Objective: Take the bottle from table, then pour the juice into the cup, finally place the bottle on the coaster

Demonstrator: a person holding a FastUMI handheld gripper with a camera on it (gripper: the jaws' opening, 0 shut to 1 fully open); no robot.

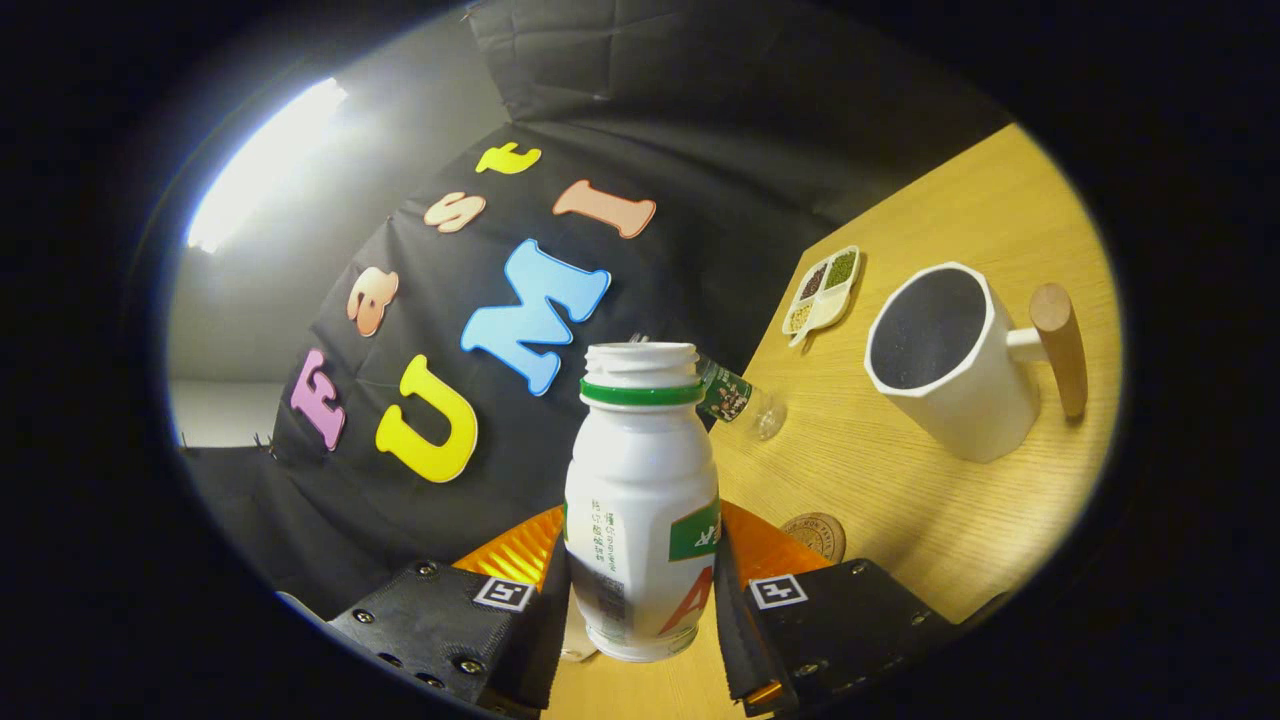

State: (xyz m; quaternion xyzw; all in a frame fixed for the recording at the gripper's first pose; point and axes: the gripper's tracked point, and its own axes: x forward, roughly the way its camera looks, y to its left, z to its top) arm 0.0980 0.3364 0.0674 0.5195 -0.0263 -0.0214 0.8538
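Observation:
A white juice bottle (640,500) with a green neck ring and an open mouth stands between my two fingers. Both black pads press its sides, so my gripper (640,610) is shut on it. The whole view is tilted, and the bottle is held above the wooden table (900,480). A white mug (950,360) with a wooden handle (1060,345) stands beyond the fingers to the right, its dark inside facing me. A round brown coaster (815,535) lies on the table just past the right finger, partly hidden by it.
A small clear bottle (740,400) with a dark label stands behind the juice bottle's neck. A white divided dish (822,292) with grains sits further back near the black booth wall. Bare wood lies between the mug and the coaster.

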